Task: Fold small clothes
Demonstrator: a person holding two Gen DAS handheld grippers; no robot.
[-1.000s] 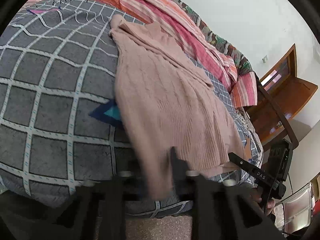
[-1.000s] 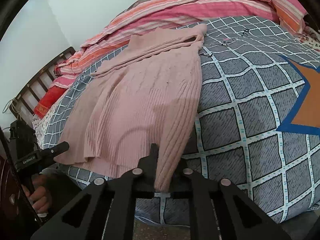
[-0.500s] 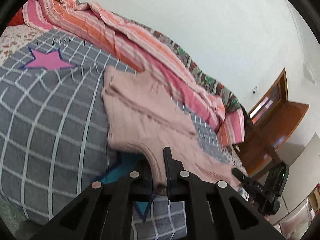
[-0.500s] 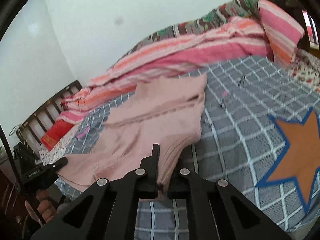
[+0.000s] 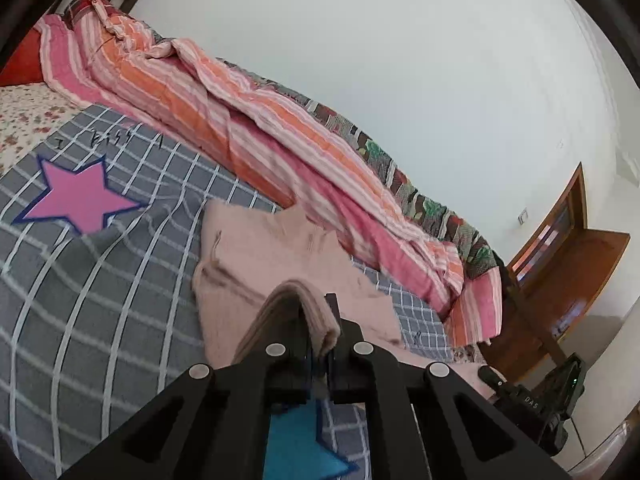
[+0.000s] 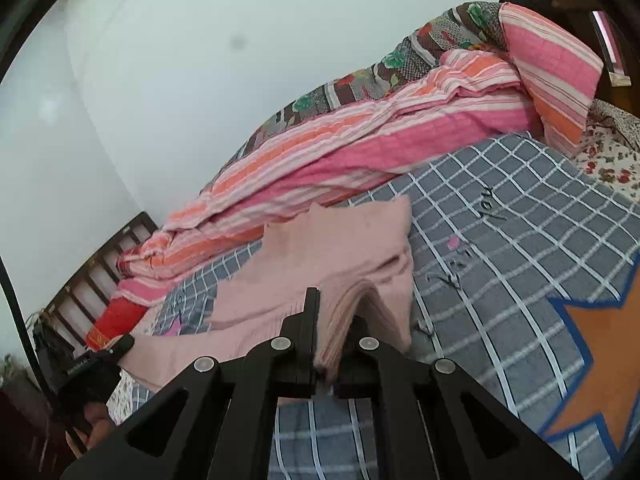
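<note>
While one pink sweater (image 5: 256, 252) drapes bed, two tools (image 5: 318, 344) (image 6: 326, 356) pinch hem.

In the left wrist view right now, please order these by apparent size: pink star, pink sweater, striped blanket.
1. striped blanket
2. pink sweater
3. pink star
The sweater lies nearer the camera, so its second place is less sure.

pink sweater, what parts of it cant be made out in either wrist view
- Pink sweater hem corner, left wrist view: pinched inside the shut left gripper.
- Other hem corner, right wrist view: buried in the shut right gripper.
- Underside and sleeves: hidden under the body.
- Knit pattern: motion-blurred.
</note>
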